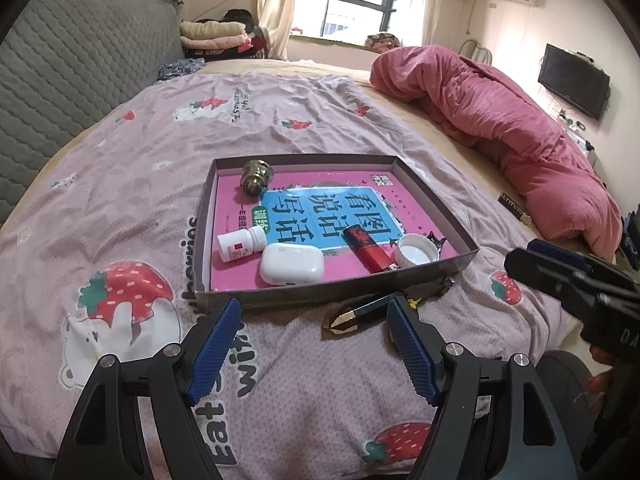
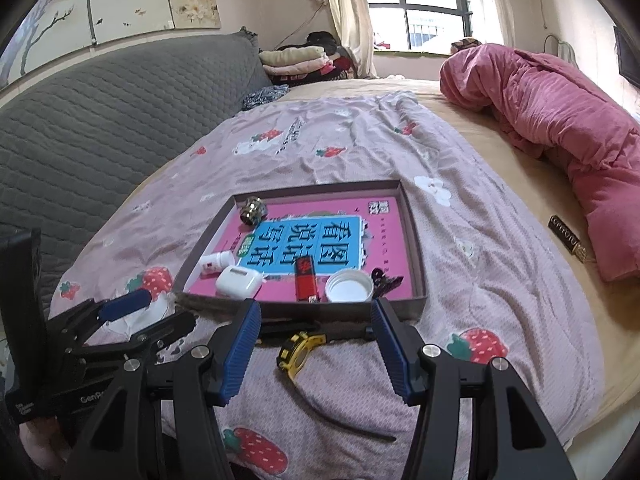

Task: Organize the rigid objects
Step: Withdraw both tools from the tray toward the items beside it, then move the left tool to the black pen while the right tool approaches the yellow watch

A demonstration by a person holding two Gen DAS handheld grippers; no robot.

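A shallow grey cardboard tray (image 1: pixel 436 196), lined with a pink-and-blue printed book cover, lies on the bed's strawberry-print lilac sheet (image 1: pixel 132 184). Inside it, along the near edge: a small white pill bottle (image 1: pixel 241 243) on its side, a white glossy earbud case (image 1: pixel 291 266), a red-and-black lighter (image 1: pixel 367 249) and a white plastic screw lid (image 1: pixel 416 250), open side up. A brass-coloured round knob (image 1: pixel 256 178) sits at the far left corner.

Outside the tray, on the sheet just before its near edge, lie a black-and-gold pointed tube (image 1: pixel 360 312) and a yellow-and-black wristwatch (image 2: pixel 299 352) (strap trailing toward the camera).

The left hand-held gripper (image 1: pixel 314 344) is spread, nothing between its blue pads, the tube's gold tip ahead of it. The right hand-held gripper (image 2: pixel 314 344) is likewise spread wide, the watch lying between its fingers, untouched.
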